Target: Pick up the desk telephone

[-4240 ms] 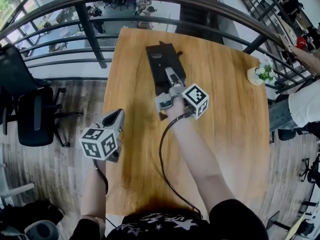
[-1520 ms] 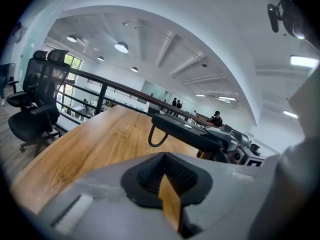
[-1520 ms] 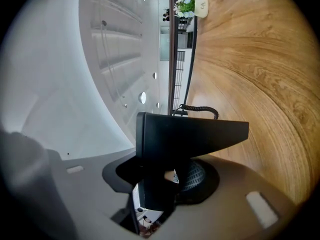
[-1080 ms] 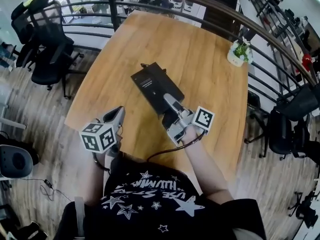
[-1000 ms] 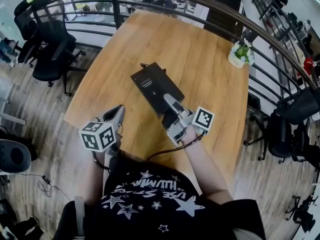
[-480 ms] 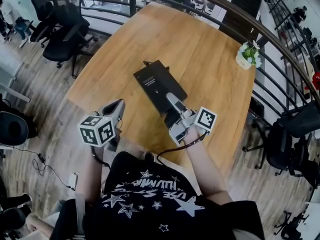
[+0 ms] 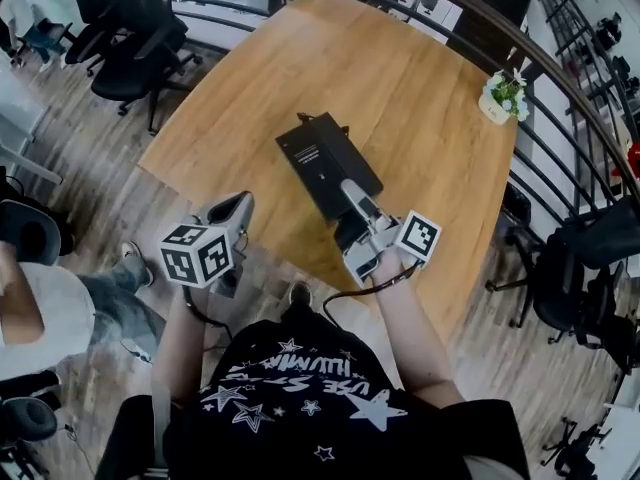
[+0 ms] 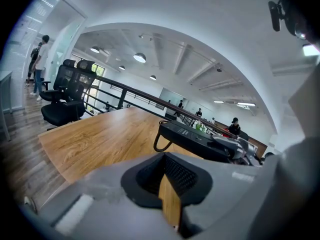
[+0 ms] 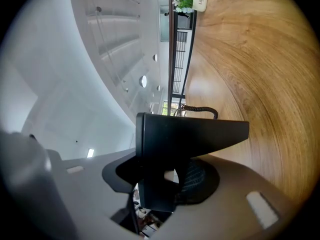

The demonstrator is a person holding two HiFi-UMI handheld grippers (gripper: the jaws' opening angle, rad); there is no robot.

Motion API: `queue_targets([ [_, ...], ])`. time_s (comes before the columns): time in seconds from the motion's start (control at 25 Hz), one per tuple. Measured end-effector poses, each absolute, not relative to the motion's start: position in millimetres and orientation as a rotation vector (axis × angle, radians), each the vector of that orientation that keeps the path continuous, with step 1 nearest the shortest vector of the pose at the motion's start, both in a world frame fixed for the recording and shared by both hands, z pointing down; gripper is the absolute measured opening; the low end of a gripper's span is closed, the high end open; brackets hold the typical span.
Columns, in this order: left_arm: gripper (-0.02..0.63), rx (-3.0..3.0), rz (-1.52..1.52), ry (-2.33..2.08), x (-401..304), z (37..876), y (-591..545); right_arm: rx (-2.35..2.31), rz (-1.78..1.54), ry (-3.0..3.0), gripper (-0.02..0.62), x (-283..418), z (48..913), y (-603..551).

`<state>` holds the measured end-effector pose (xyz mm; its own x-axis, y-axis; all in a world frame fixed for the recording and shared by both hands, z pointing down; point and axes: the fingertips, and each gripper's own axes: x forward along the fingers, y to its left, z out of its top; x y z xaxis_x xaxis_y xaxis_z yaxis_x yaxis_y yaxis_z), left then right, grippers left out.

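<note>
- desk telephone (image 7: 322,158): black slab over the wooden table (image 7: 430,118). judged from the left gripper view, it is lifted clear of the top, with a loop of cable hanging under its far end.
- long axis: in the head view it runs on a diagonal, from the clamped near end at lower right to the far end at upper left. that far end points away from the person, toward the table's far left corner. the broad face is turned up toward the head camera.
- coiled cord (image 9: 200,109) shows at the far end, past the body.
- right gripper (image 7: 352,208): jaws about half spread and clamped on the telephone's near short end. one jaw lies over the top face, and the dark body fills the gap between the pads. my reading is that the end grip lets the whole body hang out ahead, free of the table.
- left gripper (image 7: 236,210): off to the left, near the table's edge, well apart from the telephone. its pads stand a thin slit apart and hold nothing, with only table wood showing through. it looks parked out of the way, since one gripper carries the load.
- outward: potted plant (image 7: 503,93) at the far right of the table, railing (image 7: 560,78) behind it, and office chairs (image 7: 140,43) at upper left.
</note>
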<state>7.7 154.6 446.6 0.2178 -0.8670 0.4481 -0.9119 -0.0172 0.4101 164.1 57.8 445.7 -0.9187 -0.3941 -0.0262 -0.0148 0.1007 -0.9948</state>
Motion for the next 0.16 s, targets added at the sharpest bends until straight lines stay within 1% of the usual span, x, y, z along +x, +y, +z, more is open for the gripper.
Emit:
queue_targets([
  [0.16,0.002,1.865,0.116,-1.636,7.4,431.1,162.3,-0.417,-1.901,2.081,0.181,165.3,431.2,62.7],
])
